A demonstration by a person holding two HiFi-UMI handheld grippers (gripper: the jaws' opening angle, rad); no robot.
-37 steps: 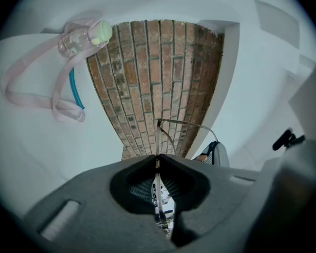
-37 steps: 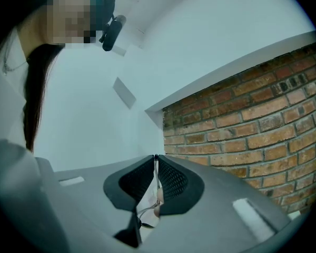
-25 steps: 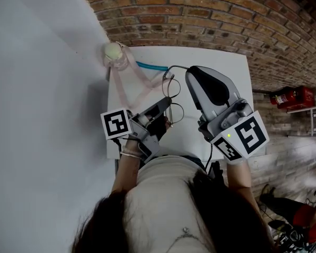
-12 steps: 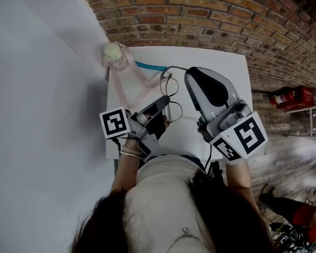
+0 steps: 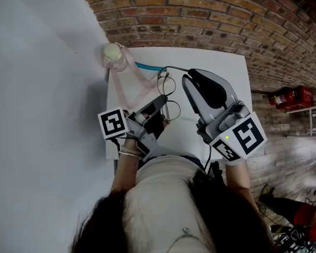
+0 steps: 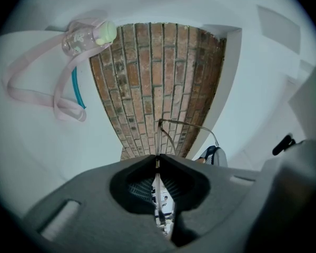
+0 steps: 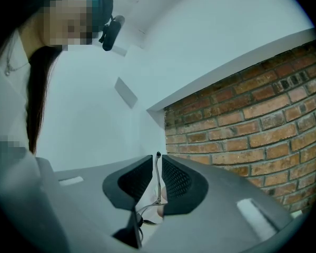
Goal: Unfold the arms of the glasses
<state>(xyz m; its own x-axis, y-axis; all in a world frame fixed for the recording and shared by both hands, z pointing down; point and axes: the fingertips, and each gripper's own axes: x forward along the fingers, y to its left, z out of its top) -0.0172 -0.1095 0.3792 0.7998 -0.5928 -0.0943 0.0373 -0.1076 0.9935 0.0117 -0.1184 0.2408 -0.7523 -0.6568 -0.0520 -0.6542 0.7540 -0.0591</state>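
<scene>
Thin metal-framed glasses (image 5: 168,86) hang over the white table (image 5: 221,67), held between both grippers. My left gripper (image 5: 162,101) is shut on the frame's front; in the left gripper view the rim (image 6: 157,141) stands edge-on between the jaws (image 6: 157,161). One thin arm (image 6: 189,124) runs from the frame to the right, toward the right gripper's tip (image 6: 213,154). My right gripper (image 5: 185,78) is shut on that arm's end, and the dark-tipped wire (image 7: 158,167) pokes up between its pads. The other arm is not clearly seen.
A small clear bottle (image 5: 115,56) with a pale green cap and a looped pink strap (image 5: 142,91) lies at the table's far left corner, beside a teal tube (image 5: 150,67). Brick paving (image 5: 200,15) surrounds the table. A red fire extinguisher (image 5: 292,96) lies at the right.
Both grippers and the glasses have drifted slightly left. The right gripper's tip has swung a little further left with the arm in it.
</scene>
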